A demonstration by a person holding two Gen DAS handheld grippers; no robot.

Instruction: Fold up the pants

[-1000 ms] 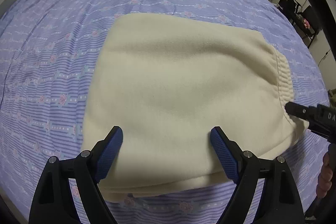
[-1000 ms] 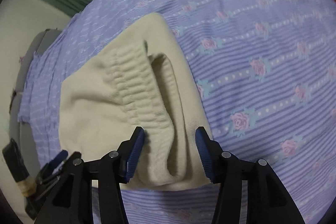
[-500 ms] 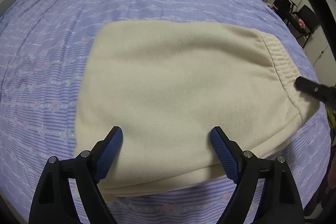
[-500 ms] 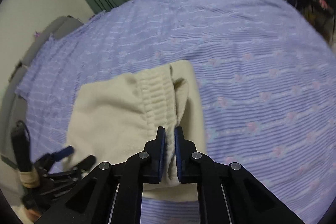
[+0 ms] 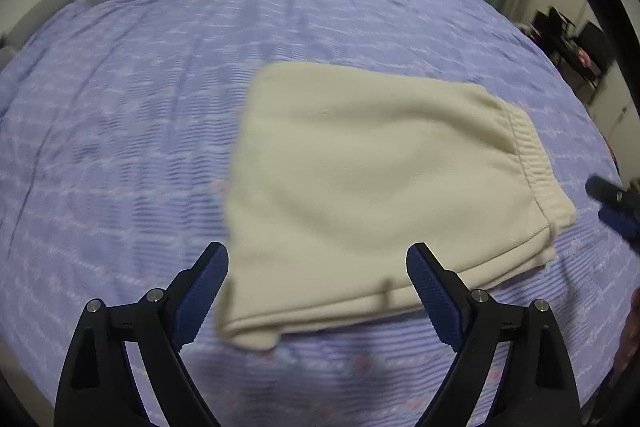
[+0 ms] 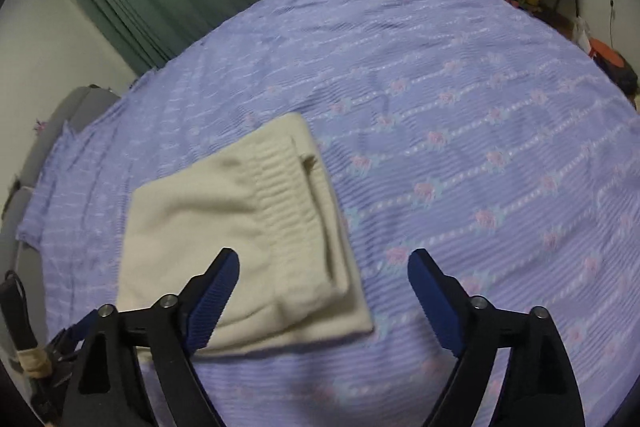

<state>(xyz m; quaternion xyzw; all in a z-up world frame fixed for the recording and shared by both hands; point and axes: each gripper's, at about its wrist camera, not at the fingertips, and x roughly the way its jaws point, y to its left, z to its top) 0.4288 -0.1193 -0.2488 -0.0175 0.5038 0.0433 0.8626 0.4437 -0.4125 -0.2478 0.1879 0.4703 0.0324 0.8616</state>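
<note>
Both tools, left tool (image 5: 317, 291) and right tool (image 6: 323, 291), gape empty above one folded pants (image 5: 380, 187).

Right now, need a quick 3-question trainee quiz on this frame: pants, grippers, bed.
1. True or false: the right gripper is clamped on the waistband.
2. Multiple choice: the cream pants are A) spread flat at full length, B) folded into a compact stack on the bed sheet, C) hanging off the bed edge.
3. Fill in: in the left wrist view, the ribbed waistband lies on the ____ side of the pants.

Key
1. False. Its jaws stand wide apart, off the cloth; the left gripper is open too.
2. B. Layered edges show at the near side.
3. Right.
</note>
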